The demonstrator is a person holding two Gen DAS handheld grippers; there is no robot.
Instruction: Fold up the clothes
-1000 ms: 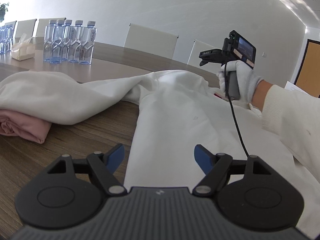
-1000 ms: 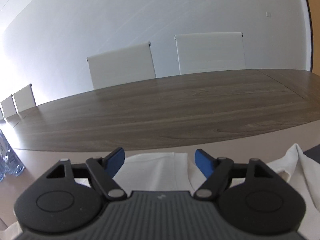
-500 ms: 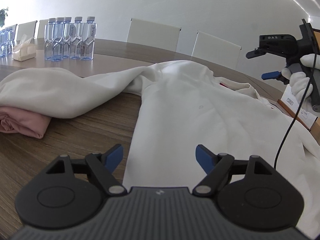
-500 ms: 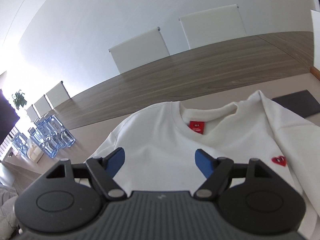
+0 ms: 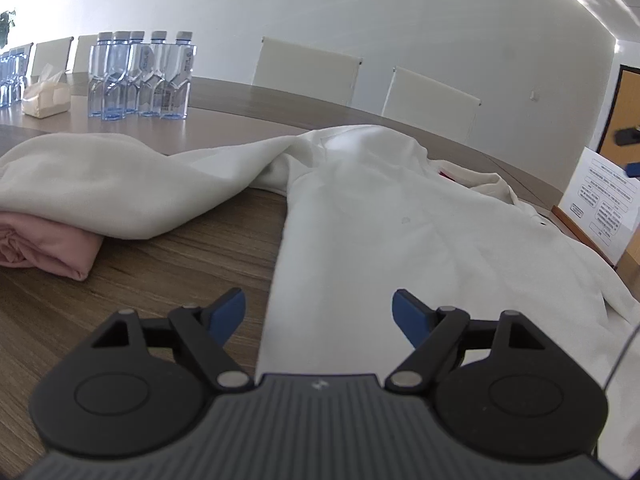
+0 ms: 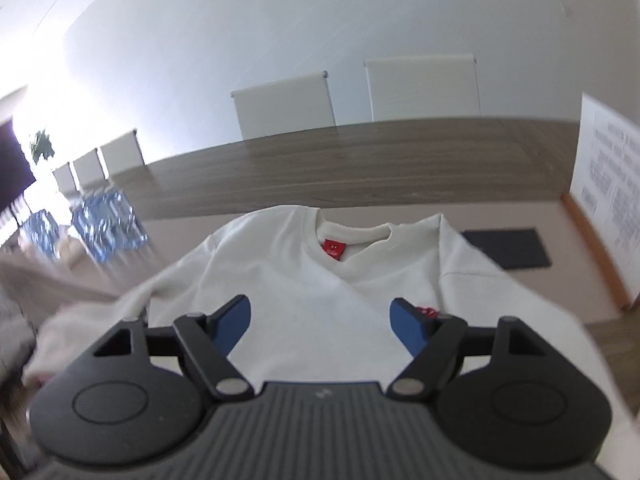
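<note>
Where wood table (image 5: pixel 168 264) holds white sweatshirt (image 5: pixel 380 232), white chairs (image 5: pixel 308 70) behind

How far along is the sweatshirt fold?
Done: the white sweatshirt lies spread on the table, red neck label showing; a pink garment already sits folded under its sleeve. In hand: nothing; left tongs and right tongs are both open above the fabric. Left: every fold.

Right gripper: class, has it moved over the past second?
Yes. The right gripper has tipped down and drawn back: the white sweatshirt now fills its view, and the chairs sit higher.
</note>
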